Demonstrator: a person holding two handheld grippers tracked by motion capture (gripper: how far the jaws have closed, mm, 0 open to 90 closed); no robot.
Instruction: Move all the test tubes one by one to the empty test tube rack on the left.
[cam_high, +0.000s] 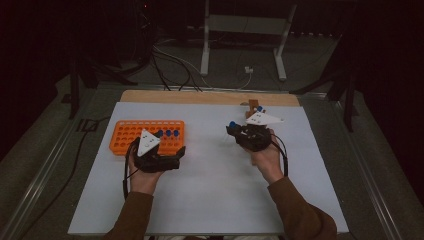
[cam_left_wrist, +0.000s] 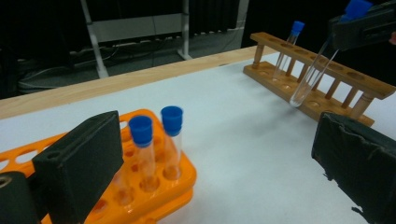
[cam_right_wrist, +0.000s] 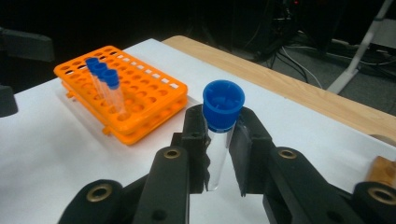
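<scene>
High view: I have the left gripper (cam_high: 159, 159) sitting at the near right corner of the orange rack (cam_high: 125, 131), jaws spread, nothing in them. My right gripper (cam_high: 250, 134) is out at the right, clamped on a tube (cam_high: 233, 125), just short of the wooden rack (cam_high: 253, 105) at the table's far edge. White sheet over the table (cam_high: 210, 200), matte and flat. Left gripper view: two blue-capped tubes (cam_left_wrist: 156, 144) stand upright in the orange rack's end holes, between my wide-apart padded jaws. Across the sheet the held tube (cam_left_wrist: 312, 77) hangs tilted, rounded bottom just above the wooden rack (cam_left_wrist: 322, 70), which has one tube (cam_left_wrist: 289, 44) seated. That tilt matters, I judge; axis needs straightening over a hole. Right gripper view: jaws pinch the tube (cam_right_wrist: 219, 140) below its ribbed blue cap, clear glossy plastic, cap toward the camera. Orange rack (cam_right_wrist: 154, 100) is well off behind, plastic grid of round holes.
</scene>
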